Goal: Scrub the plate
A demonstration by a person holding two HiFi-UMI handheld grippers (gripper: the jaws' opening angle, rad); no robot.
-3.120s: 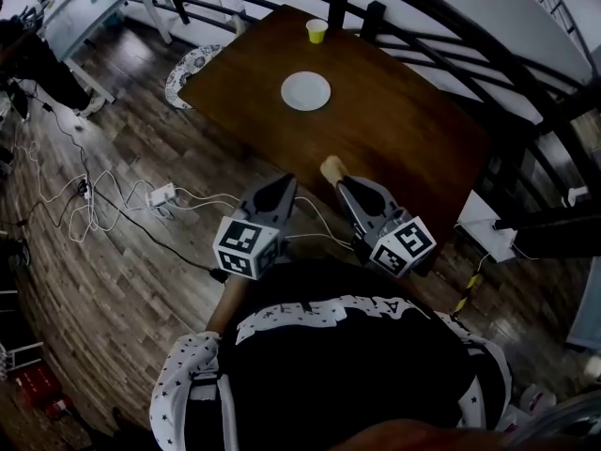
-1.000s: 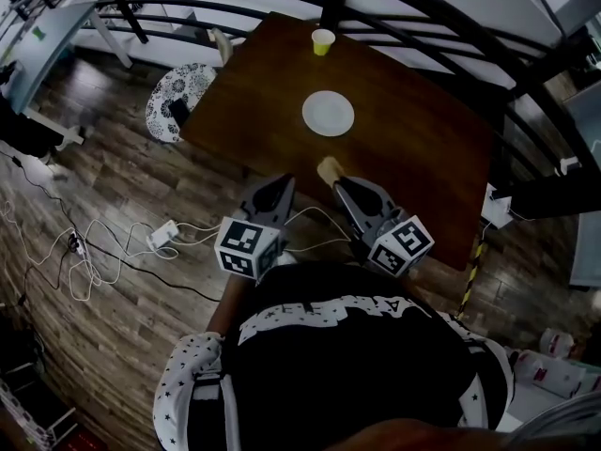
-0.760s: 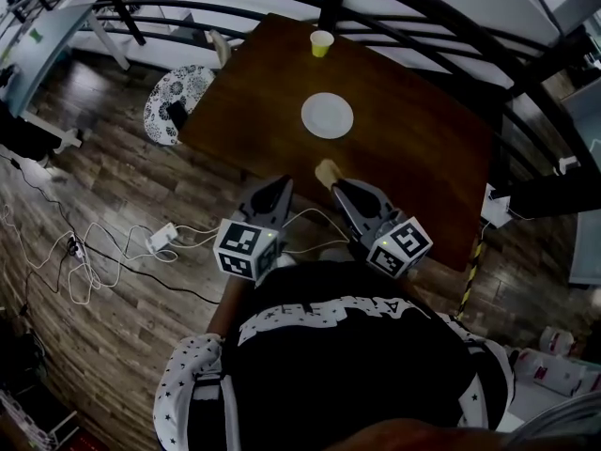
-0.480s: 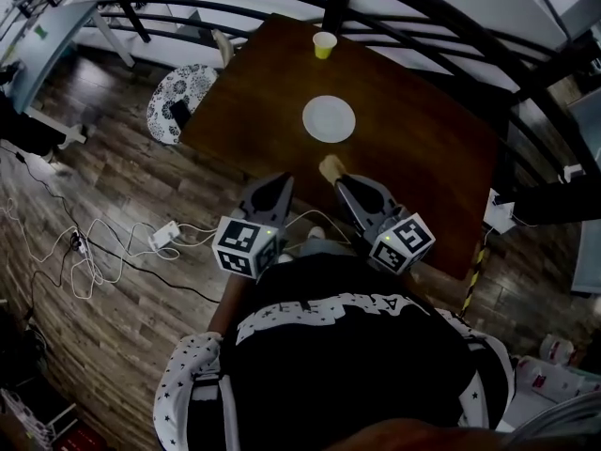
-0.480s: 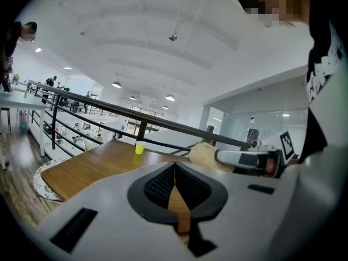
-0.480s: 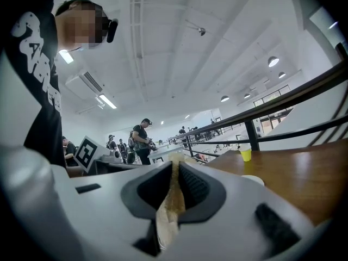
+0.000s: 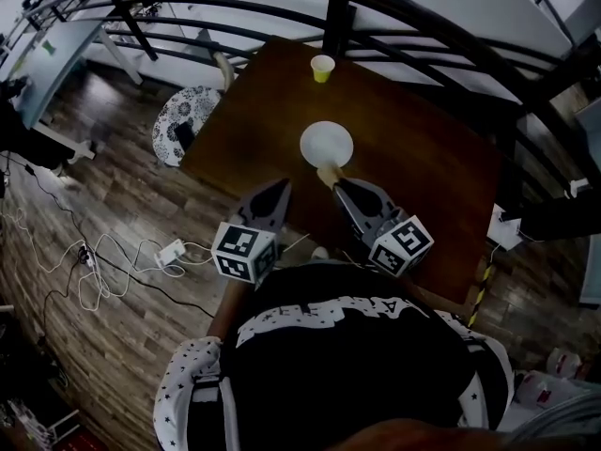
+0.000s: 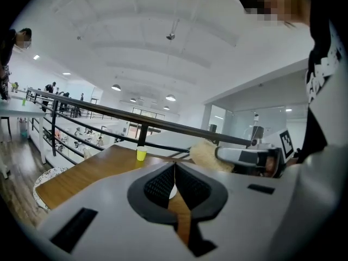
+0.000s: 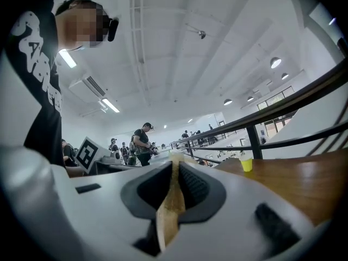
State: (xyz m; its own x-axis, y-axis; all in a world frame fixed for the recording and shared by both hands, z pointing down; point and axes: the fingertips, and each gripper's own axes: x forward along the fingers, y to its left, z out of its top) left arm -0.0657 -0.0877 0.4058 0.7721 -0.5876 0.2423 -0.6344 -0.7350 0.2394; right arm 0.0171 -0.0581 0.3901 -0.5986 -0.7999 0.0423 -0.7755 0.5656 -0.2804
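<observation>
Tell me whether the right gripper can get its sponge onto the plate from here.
Probably yes. The right gripper, shut on the sponge, points at the plate from by its near edge, nothing lies between, and the yellow cup stands well beyond.

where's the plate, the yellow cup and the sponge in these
plate (image 7: 326,143), head view, middle of its white face
yellow cup (image 7: 322,69), head view, its side wall just under the rim
sponge (image 8: 209,155), left gripper view, middle of its pale fuzzy free end
</observation>
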